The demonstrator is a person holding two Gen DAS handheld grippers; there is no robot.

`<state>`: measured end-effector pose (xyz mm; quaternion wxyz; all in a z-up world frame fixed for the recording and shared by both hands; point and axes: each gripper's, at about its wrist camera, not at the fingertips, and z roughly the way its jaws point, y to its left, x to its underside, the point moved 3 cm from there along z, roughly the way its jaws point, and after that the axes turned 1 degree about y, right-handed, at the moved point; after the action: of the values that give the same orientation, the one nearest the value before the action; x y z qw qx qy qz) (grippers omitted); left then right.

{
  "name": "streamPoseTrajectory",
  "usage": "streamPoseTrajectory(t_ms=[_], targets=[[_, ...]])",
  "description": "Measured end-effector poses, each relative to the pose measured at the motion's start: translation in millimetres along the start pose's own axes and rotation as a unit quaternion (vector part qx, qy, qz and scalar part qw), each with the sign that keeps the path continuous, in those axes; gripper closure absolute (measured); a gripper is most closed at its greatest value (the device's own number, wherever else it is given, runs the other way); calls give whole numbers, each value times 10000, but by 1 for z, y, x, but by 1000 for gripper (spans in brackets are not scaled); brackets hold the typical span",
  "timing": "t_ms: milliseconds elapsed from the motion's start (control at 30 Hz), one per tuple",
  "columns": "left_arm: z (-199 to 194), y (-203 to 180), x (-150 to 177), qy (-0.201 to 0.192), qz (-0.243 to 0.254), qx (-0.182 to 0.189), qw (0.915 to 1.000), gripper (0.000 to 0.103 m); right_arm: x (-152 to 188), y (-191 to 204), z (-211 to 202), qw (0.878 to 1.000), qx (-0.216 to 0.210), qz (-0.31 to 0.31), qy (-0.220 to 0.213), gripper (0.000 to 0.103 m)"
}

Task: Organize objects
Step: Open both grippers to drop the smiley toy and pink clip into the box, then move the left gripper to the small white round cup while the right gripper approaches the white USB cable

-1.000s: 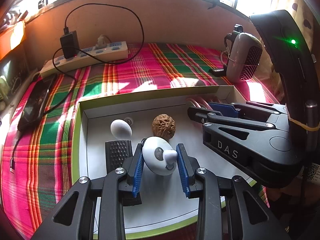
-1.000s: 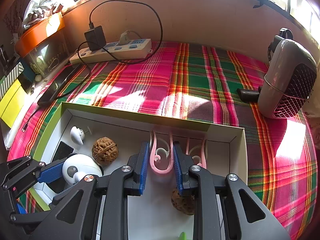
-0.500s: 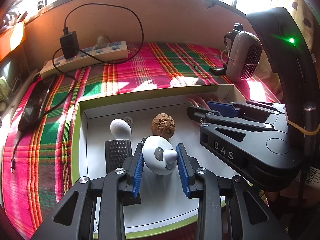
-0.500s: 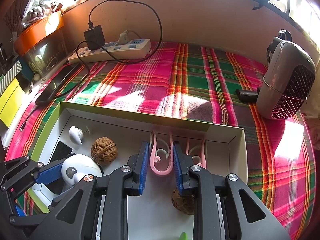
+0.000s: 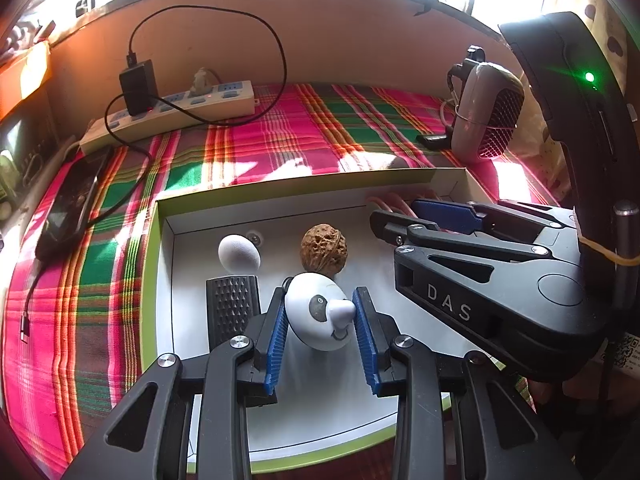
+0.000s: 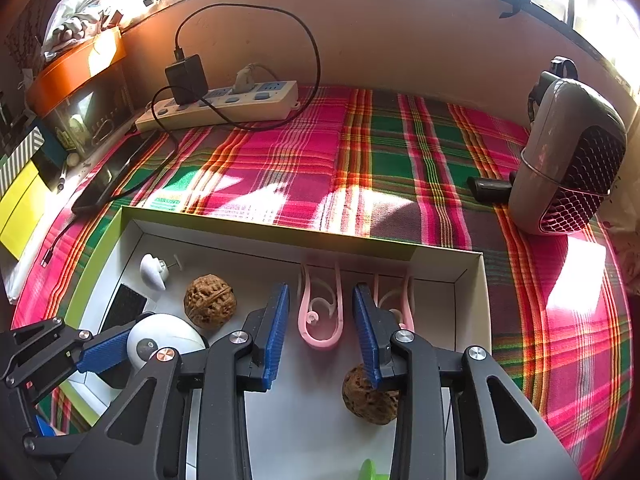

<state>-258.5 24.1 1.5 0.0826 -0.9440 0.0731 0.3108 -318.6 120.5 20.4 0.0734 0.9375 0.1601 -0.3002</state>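
A white box with a green rim (image 5: 256,190) (image 6: 280,230) lies on the plaid cloth. My left gripper (image 5: 320,316) is shut on a white panda-face toy (image 5: 318,314), also visible in the right wrist view (image 6: 160,338). A walnut (image 5: 323,248) (image 6: 209,300), a white egg-shaped piece (image 5: 239,252) (image 6: 152,272) and a black ridged block (image 5: 233,308) lie near it. My right gripper (image 6: 322,320) is open around a pink clip (image 6: 320,312); a second pink clip (image 6: 394,304) and a second walnut (image 6: 366,396) lie beside it.
A power strip (image 5: 172,112) (image 6: 224,106) with a black charger stands at the back. A phone (image 5: 70,208) lies at the left. A grey mesh-fronted device (image 5: 486,112) (image 6: 568,164) stands at the right. A green item (image 6: 370,470) shows at the bottom edge.
My right gripper has opened wider around the pink clip. My left gripper still holds the panda toy in nearly the same place.
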Motion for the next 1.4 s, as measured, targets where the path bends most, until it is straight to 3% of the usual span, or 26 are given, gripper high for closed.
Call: streamPoseTrajectory(t_ms=[633, 1400], targets=[[-28, -3, 8, -280, -54, -31, 9996, 72, 8, -3, -40, 9991, -5, 188, -393, 65], [-72, -16, 39, -602, 130, -108, 9980, 72, 56, -12, -90, 9967, 77, 463, -666, 65]])
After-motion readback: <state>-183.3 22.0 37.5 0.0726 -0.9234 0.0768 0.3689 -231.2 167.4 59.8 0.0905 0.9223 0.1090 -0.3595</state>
